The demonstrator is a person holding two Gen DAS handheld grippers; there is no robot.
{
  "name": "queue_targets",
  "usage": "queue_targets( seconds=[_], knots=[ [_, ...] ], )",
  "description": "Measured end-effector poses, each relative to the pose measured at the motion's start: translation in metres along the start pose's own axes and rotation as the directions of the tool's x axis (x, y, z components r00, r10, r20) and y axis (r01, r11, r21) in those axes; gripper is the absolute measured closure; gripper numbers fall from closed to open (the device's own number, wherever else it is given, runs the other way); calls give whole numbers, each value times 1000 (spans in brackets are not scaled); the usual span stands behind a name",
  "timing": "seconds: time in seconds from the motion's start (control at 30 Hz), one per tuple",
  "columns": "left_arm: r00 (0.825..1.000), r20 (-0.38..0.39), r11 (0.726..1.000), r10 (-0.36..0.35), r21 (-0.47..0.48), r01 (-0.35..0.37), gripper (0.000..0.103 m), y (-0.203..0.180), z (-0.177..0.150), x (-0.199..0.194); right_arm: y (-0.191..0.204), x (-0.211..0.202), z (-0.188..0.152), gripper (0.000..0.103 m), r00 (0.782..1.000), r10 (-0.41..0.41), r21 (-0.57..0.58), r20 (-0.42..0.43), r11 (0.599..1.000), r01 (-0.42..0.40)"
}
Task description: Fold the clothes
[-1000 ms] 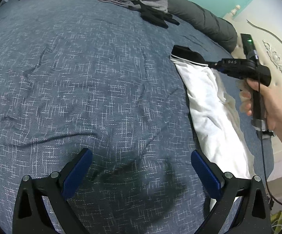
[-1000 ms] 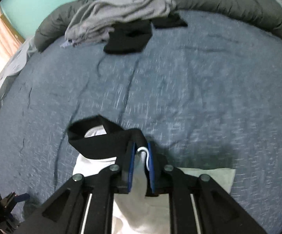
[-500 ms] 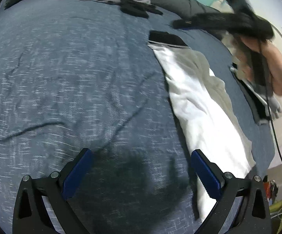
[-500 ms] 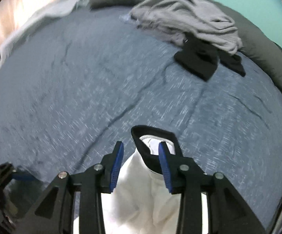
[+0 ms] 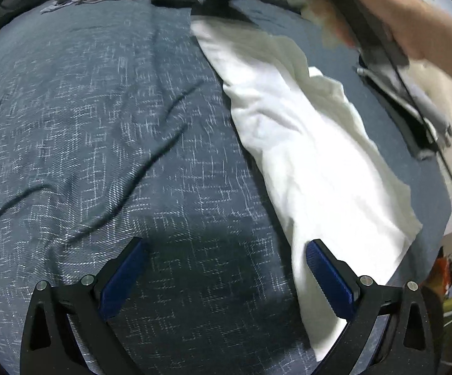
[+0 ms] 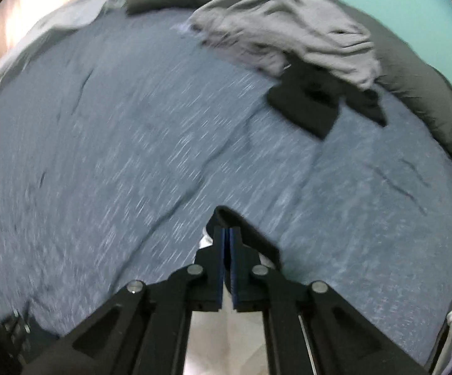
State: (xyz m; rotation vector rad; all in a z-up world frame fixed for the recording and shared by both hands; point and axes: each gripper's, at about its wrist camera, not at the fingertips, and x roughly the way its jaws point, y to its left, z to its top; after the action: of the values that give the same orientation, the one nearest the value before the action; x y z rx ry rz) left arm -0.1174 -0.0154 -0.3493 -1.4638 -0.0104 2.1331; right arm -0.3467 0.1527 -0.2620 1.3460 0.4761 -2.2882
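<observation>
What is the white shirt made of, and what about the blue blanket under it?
White shirt: looks like soft matte knit, probably cotton; it lies in limp wrinkles. Blue blanket: looks like woven matte cloth with pale crosshatch threads and shallow creases; the fibre cannot be told.

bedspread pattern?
Dark blue bedspread with fine white crosshatch flecks; sharpest in the left wrist view.

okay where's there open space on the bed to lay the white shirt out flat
Bare blue bedspread spreads wide left of the white shirt, from the open left gripper up to the grey clothes pile. Crowded: that pile, plus the folded stack right of the shirt.
</observation>
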Motion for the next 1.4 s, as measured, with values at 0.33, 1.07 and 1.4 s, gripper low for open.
queue_targets(
  seconds=[0.33,1.07,1.4],
  knots=[
    [1000,-19,1000,25,15,-25,0,-3,-2,6,-40,-3,17,101,994,-102,120,50,988,95],
    [1000,-19,1000,7,-3,-7,0,-1,1,3,-99,-25,-41,66,991,61,247,117,965,-89],
    [1000,-16,1000,12,-4,-12,0,-2,1,2,-98,-25,-137,66,975,200,317,95,922,-220]
  ],
)
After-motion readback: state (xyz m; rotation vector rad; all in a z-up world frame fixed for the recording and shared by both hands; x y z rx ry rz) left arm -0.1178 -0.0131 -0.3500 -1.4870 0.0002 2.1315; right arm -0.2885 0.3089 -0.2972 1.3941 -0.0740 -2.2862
